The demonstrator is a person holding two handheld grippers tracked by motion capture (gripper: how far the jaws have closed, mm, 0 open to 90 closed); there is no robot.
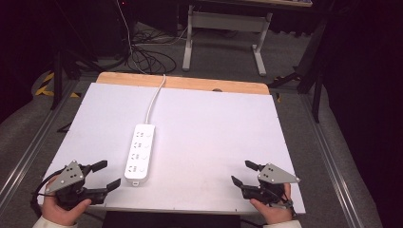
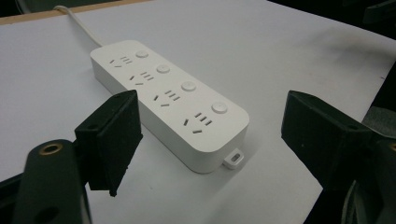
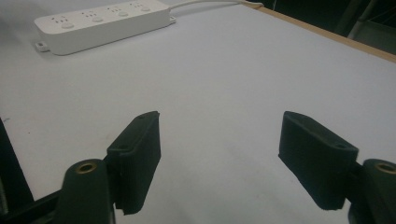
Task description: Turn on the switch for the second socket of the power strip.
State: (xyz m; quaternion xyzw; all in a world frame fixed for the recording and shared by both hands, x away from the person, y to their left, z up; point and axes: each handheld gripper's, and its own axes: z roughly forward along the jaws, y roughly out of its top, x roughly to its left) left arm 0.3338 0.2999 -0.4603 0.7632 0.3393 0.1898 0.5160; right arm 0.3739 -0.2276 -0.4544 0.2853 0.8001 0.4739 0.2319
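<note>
We find a white power strip (image 1: pixel 139 153) lying flat on the white bench (image 1: pixel 214 133), left of centre, its long axis running from about 6 to 12 o'clock in the high view. Its white cord (image 1: pixel 153 102) leaves the far end toward 12 o'clock and passes over the bench's wooden back edge (image 1: pixel 190 83).

The left tongs (image 1: pixel 106 175) sit at the bench's near-left corner, at about 8 o'clock from the strip, jaws wide apart, holding nothing and touching nothing. The right tongs (image 1: pixel 245 172) sit at the near-right corner, well apart from the strip, jaws likewise wide apart and empty. Each is gripped by a hand, left (image 1: pixel 62 209) and right (image 1: pixel 271 209), entering from the bottom edge.

The left gripper view adds detail we cannot read from above: four socket groups, each with a round button beside it, and a small mounting lug (image 2: pixel 233 157) at the strip's near end. The strip lies between the jaws' lines but beyond their tips. The right gripper view places the strip at about 10 o'clock, far off, with bare bench between its jaws.

Beyond the bench, the high view shows cables on the floor (image 1: pixel 147 54) and a white table frame (image 1: pixel 228 33).
</note>
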